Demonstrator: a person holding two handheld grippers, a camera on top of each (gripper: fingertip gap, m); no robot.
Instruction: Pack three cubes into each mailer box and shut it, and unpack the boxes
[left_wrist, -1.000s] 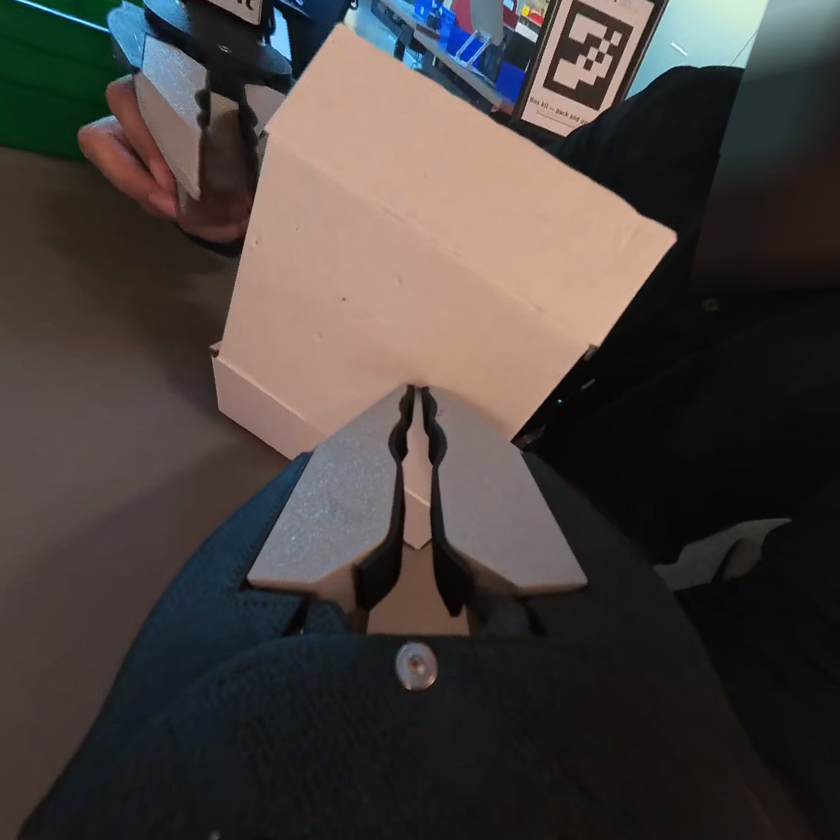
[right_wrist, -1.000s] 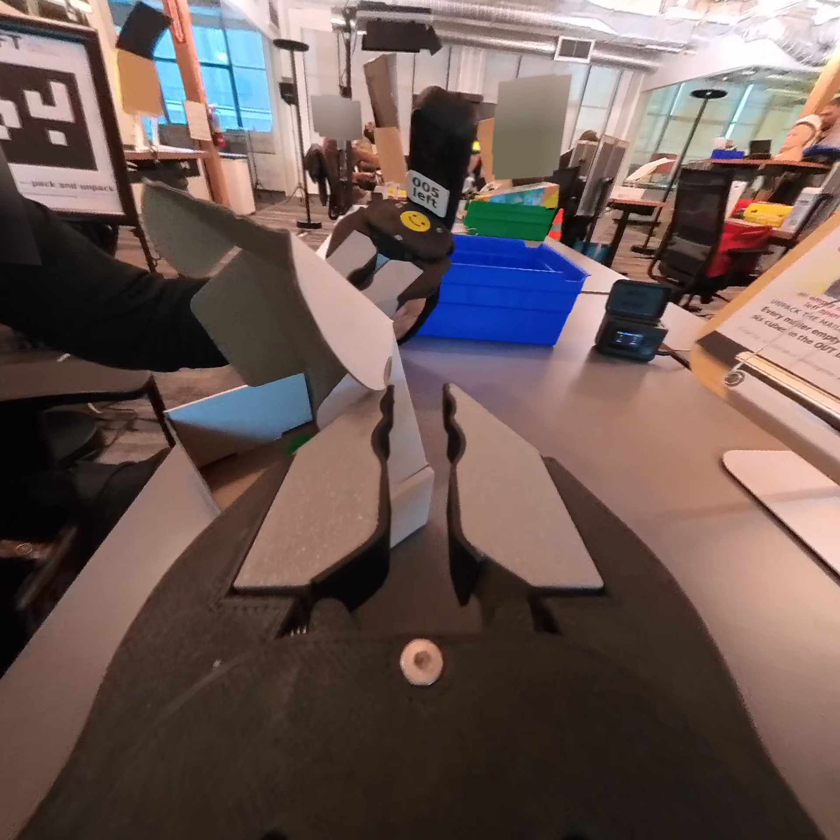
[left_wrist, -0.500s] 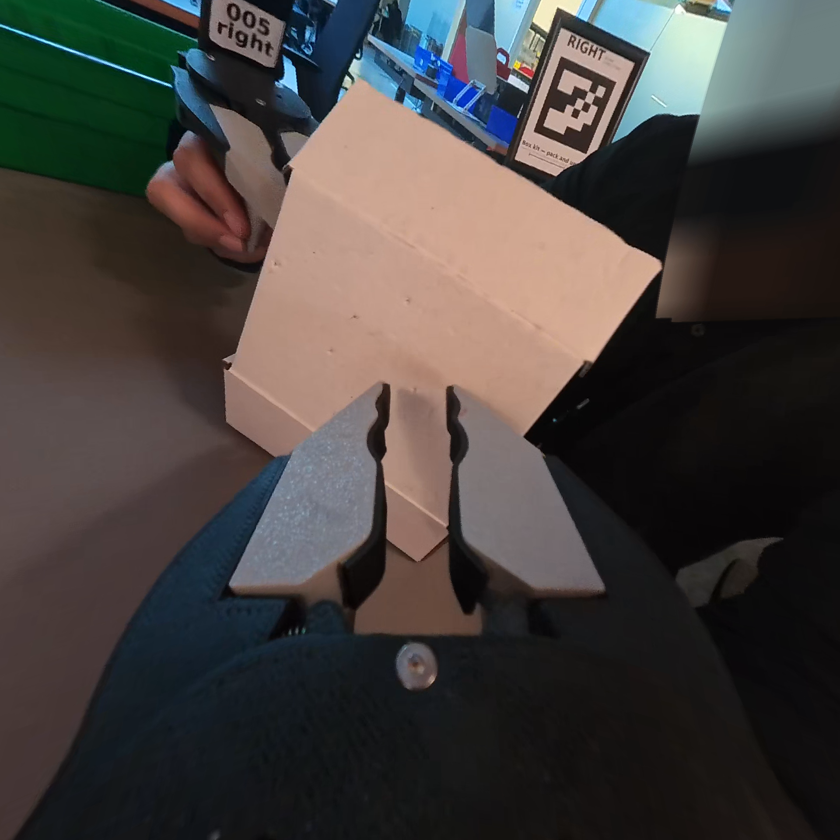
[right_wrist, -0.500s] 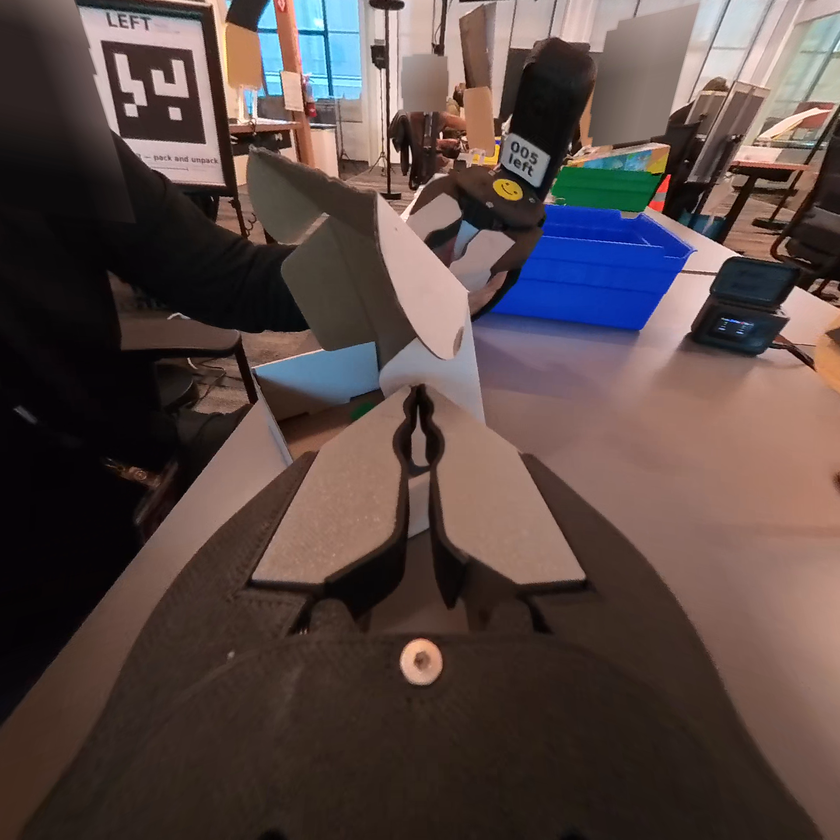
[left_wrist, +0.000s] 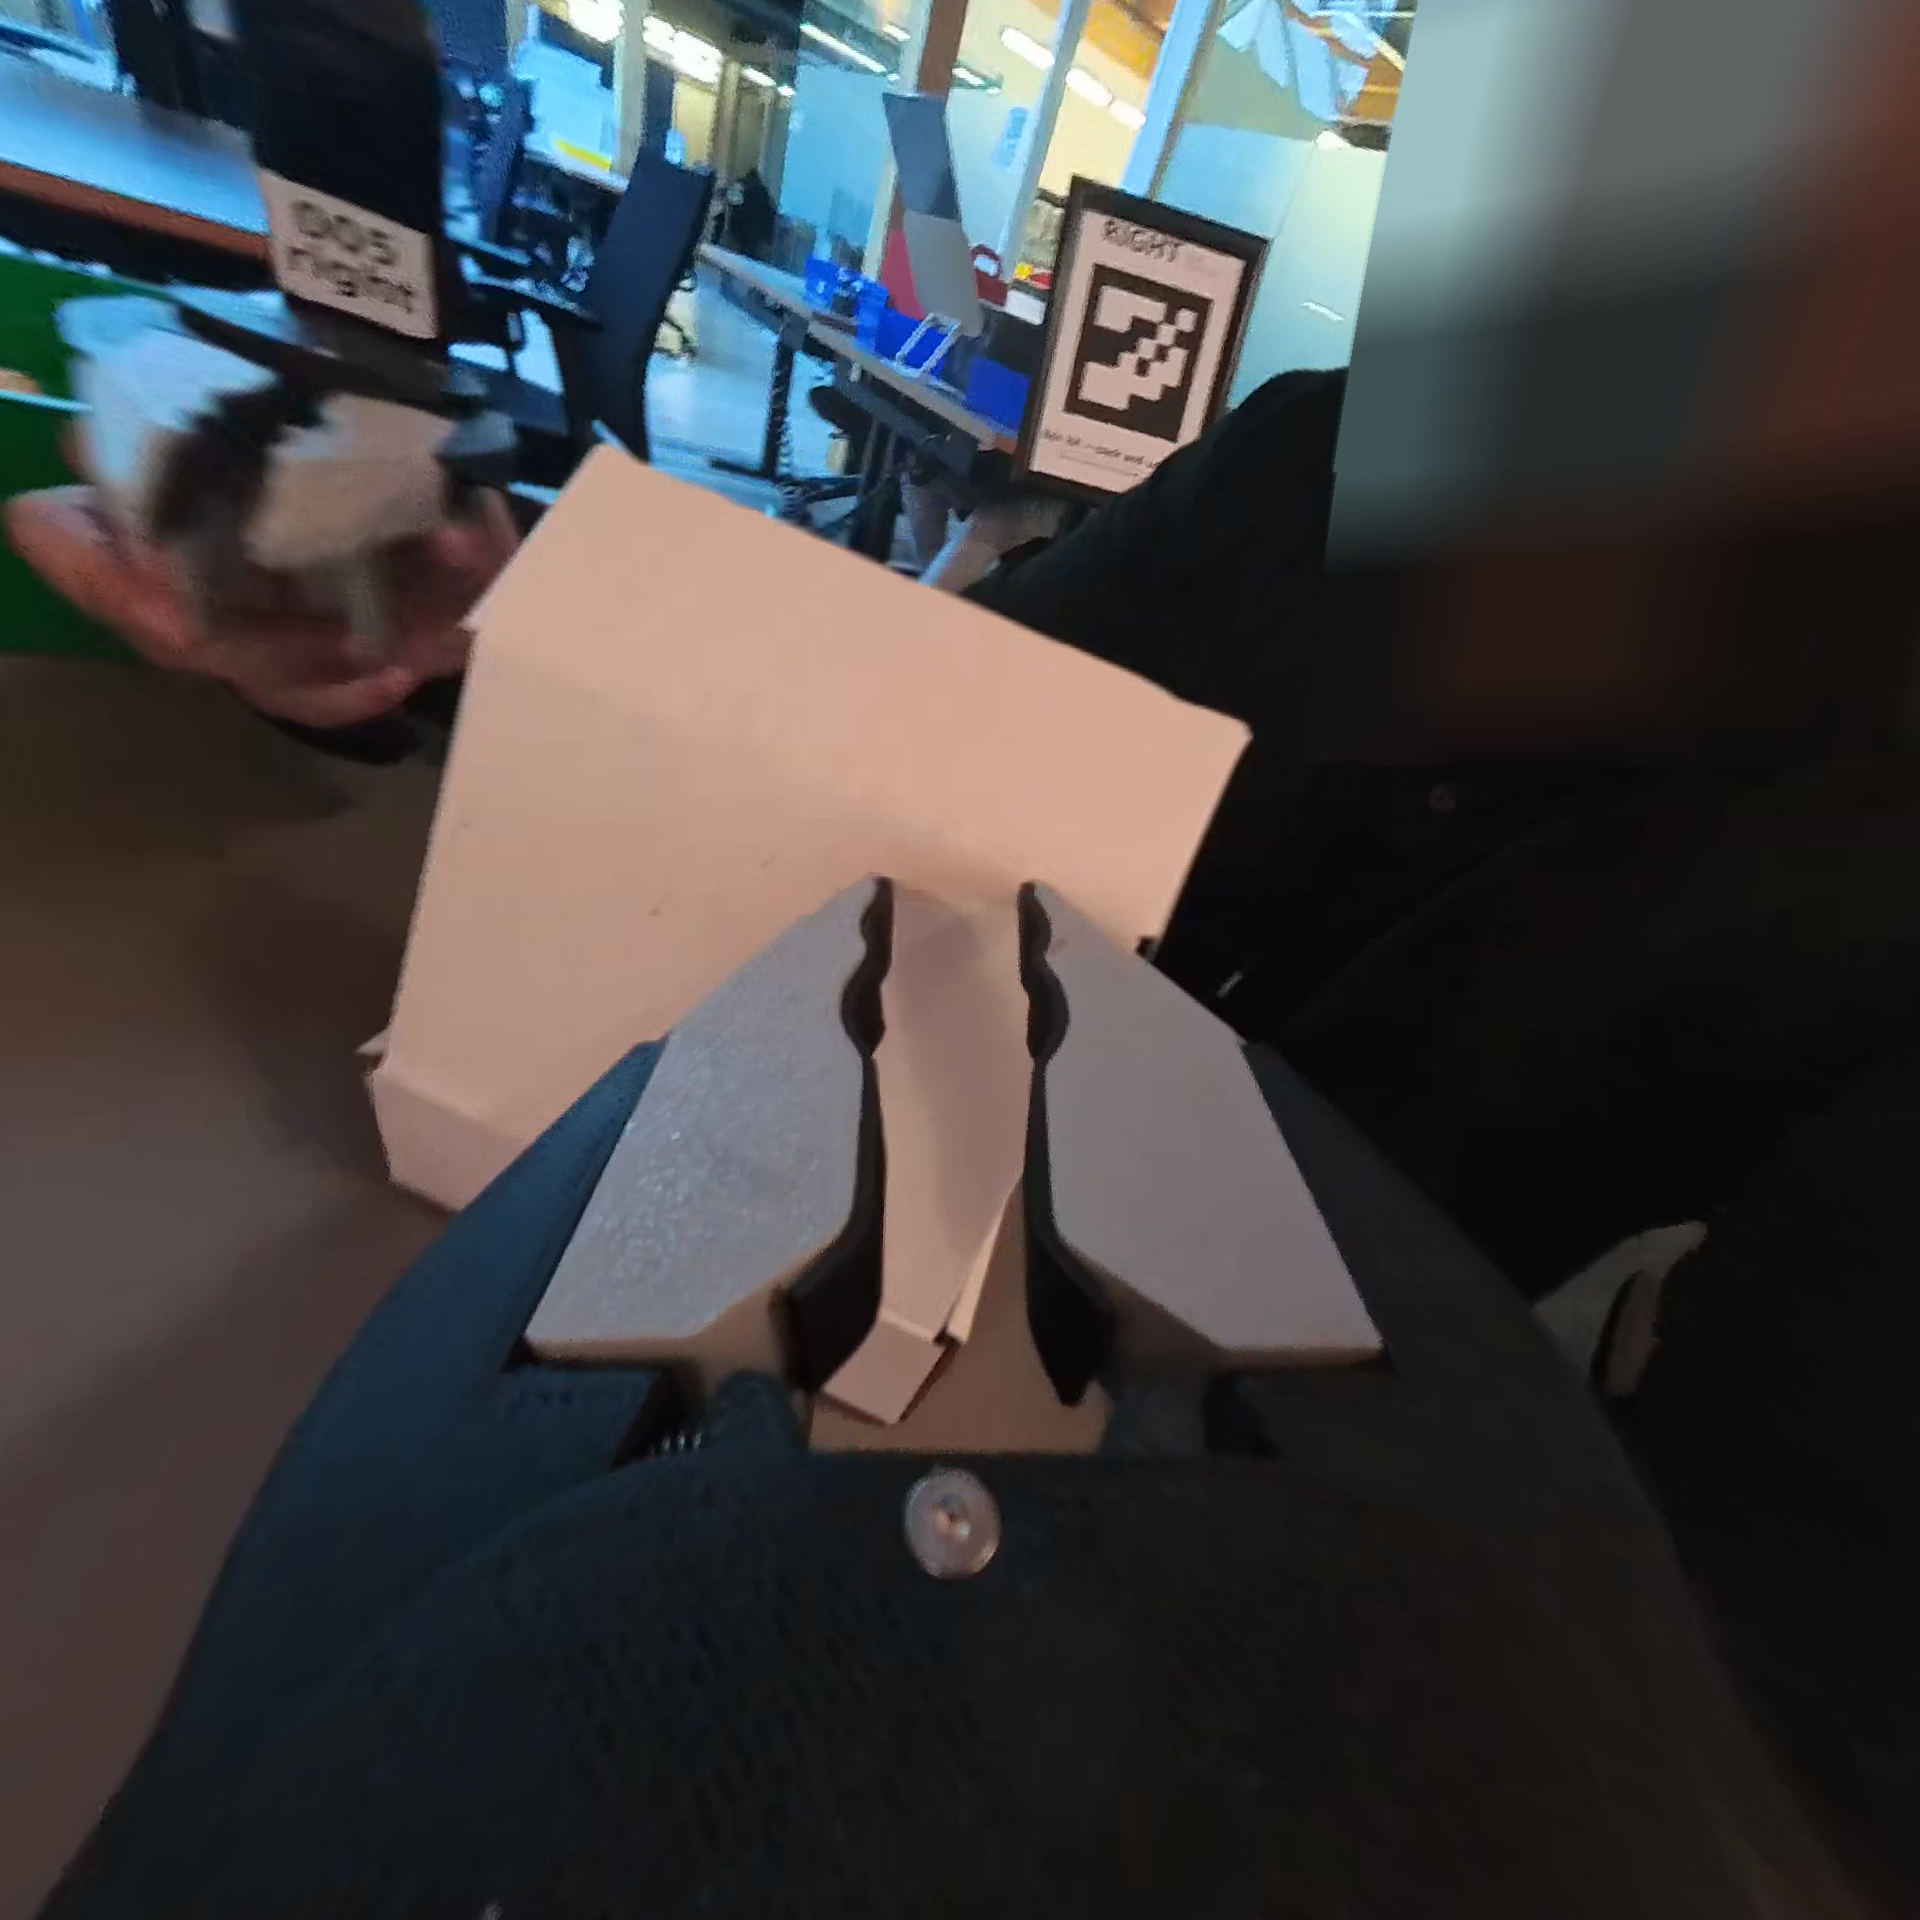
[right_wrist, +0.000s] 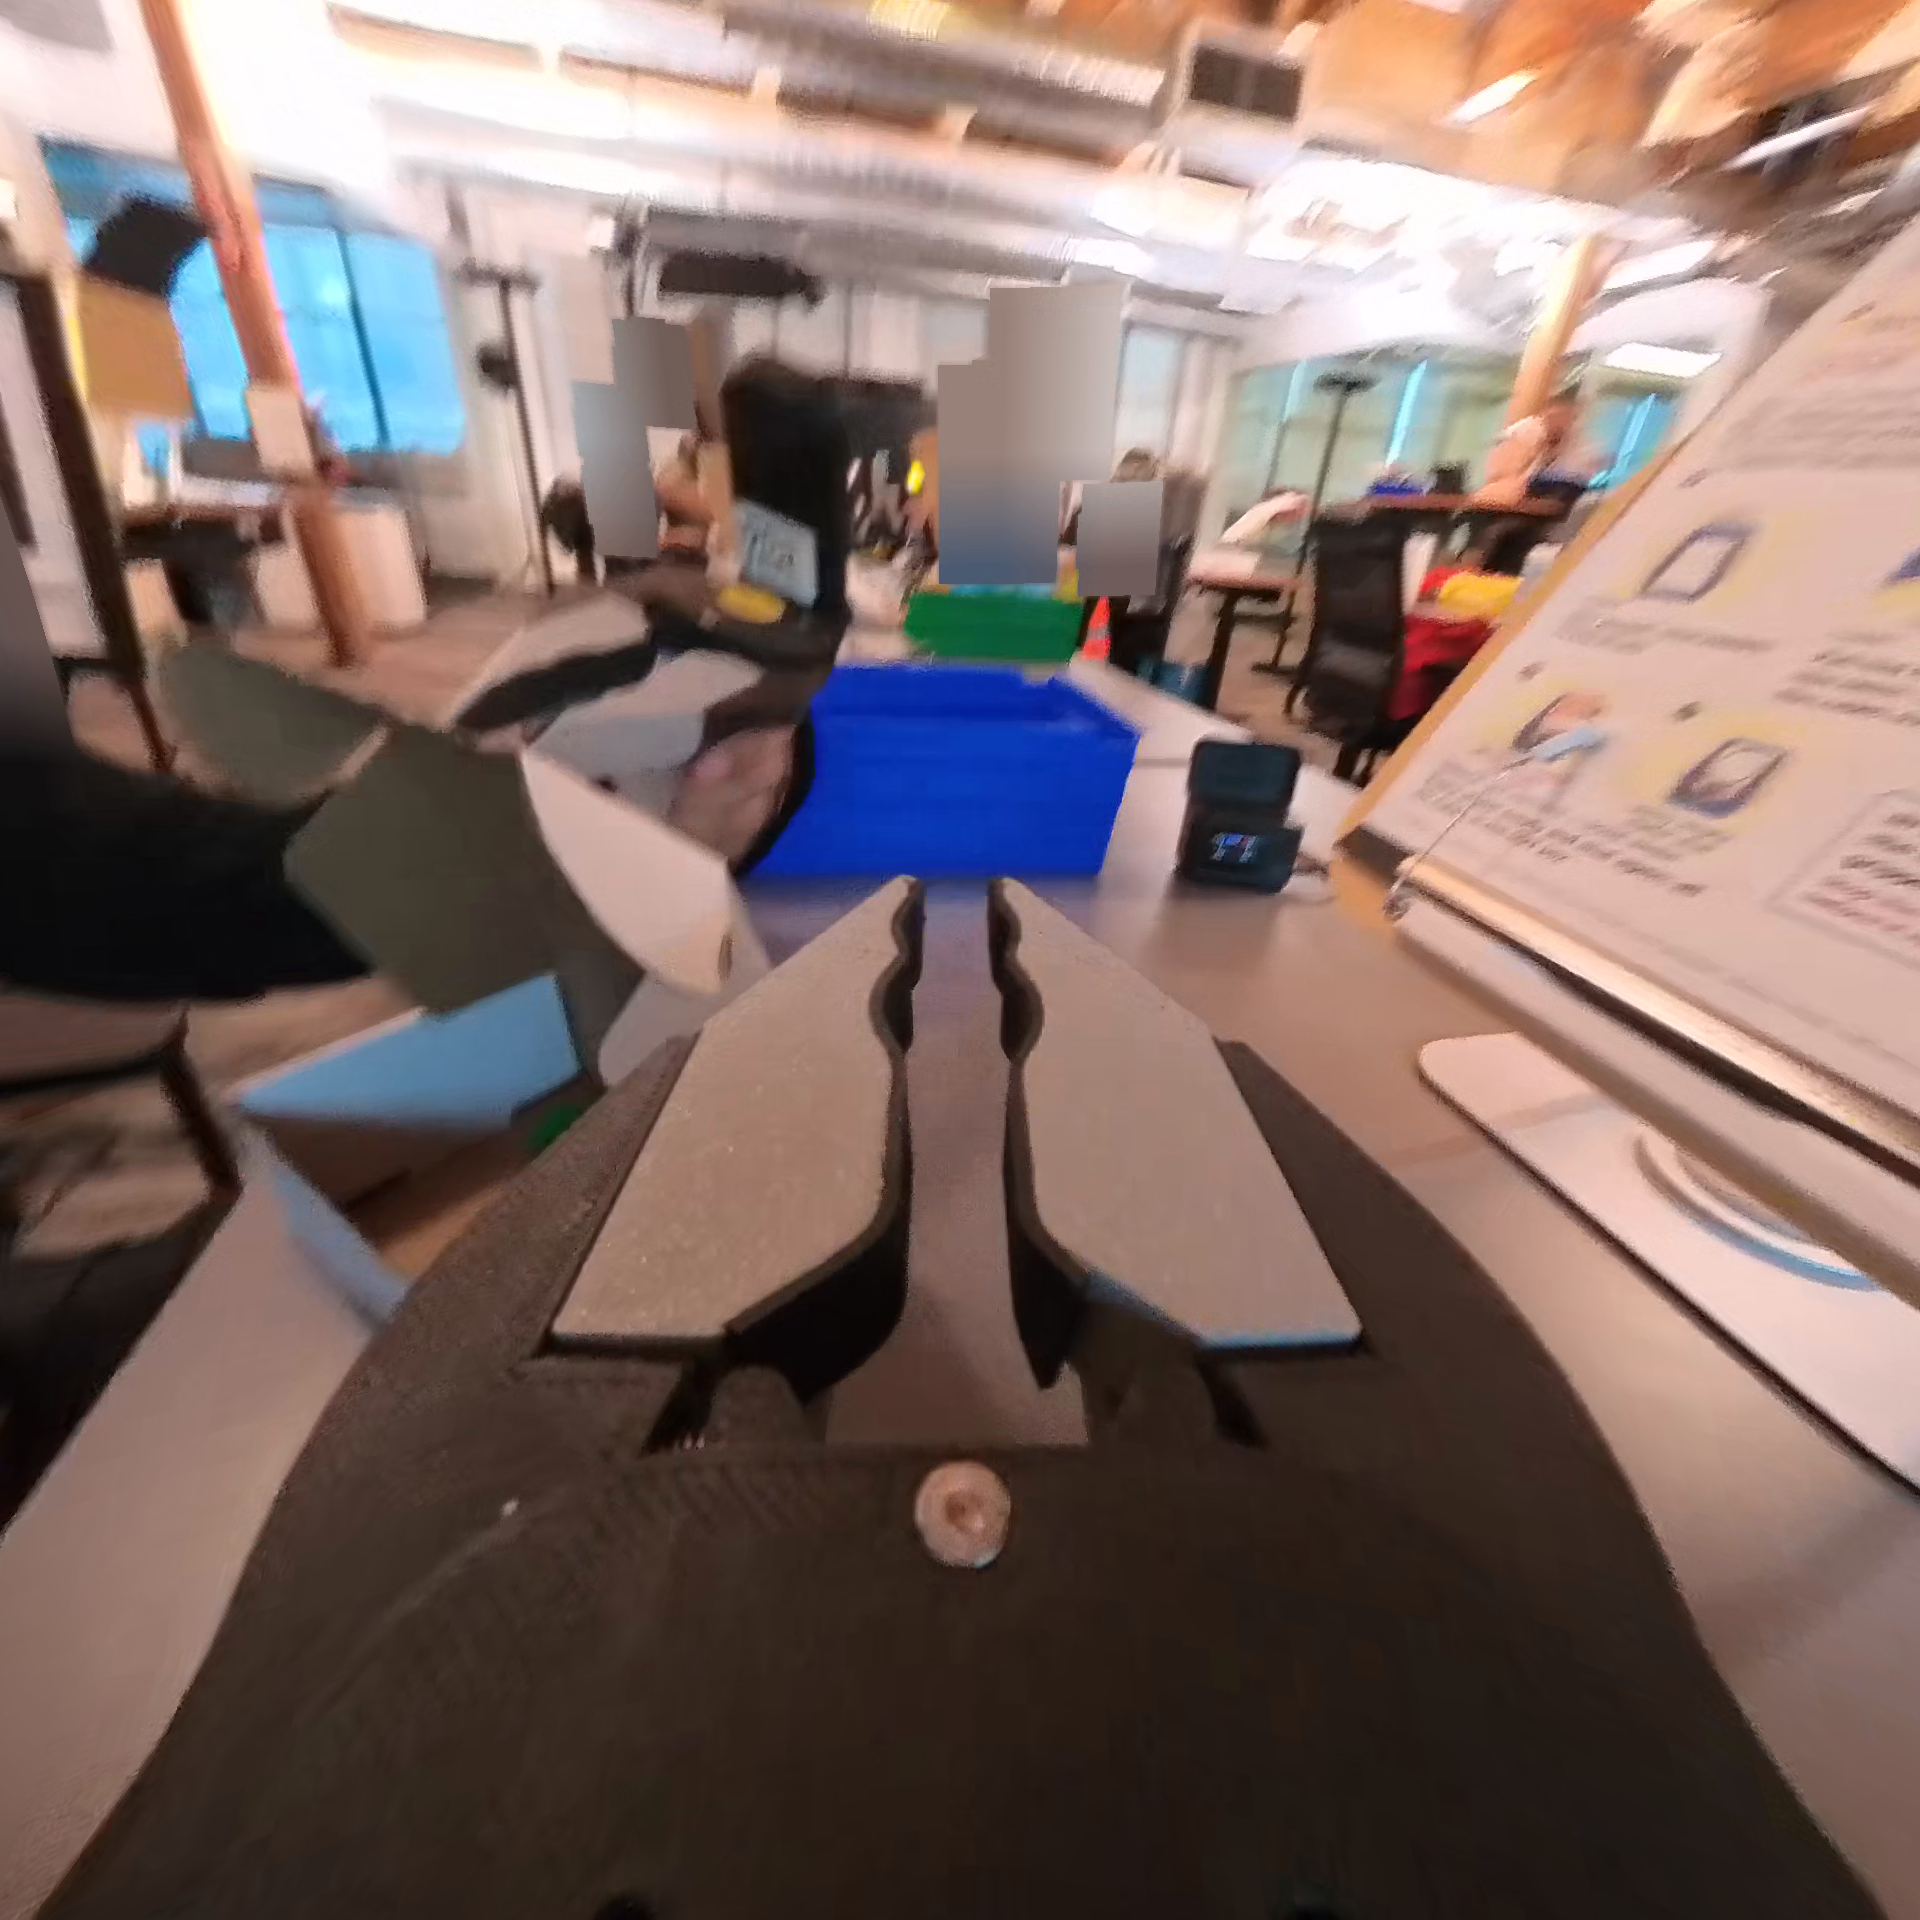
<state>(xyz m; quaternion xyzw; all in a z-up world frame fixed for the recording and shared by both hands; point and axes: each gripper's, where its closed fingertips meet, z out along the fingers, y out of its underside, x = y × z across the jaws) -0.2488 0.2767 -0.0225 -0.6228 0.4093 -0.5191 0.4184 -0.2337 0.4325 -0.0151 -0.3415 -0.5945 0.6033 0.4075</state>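
Note:
A white mailer box (left_wrist: 790, 790) stands on the table with its lid raised toward me. My left gripper (left_wrist: 951, 894) is open, and the box's near corner lies between its fingers without being pinched. In the right wrist view the box (right_wrist: 416, 1081) is at the left with its lid flap (right_wrist: 623, 873) up, and a green cube (right_wrist: 561, 1127) shows inside. My right gripper (right_wrist: 954, 888) is narrowly open and empty, to the right of the box. It shows blurred in the left wrist view (left_wrist: 281, 457), beyond the box's far left corner.
A blue bin (right_wrist: 966, 769) and a green bin (right_wrist: 987, 623) stand at the far end of the grey table (right_wrist: 1247, 997). A small black device (right_wrist: 1242, 821) and a tilted instruction board (right_wrist: 1714, 748) on a white base are at the right. A person in black sits behind the box. My right fingertips sit around 15 cm from my left ones.
My left gripper opened and let go of the box edge. My right gripper closed at the box's corner, then opened and swung away to the right. The lid stays up.

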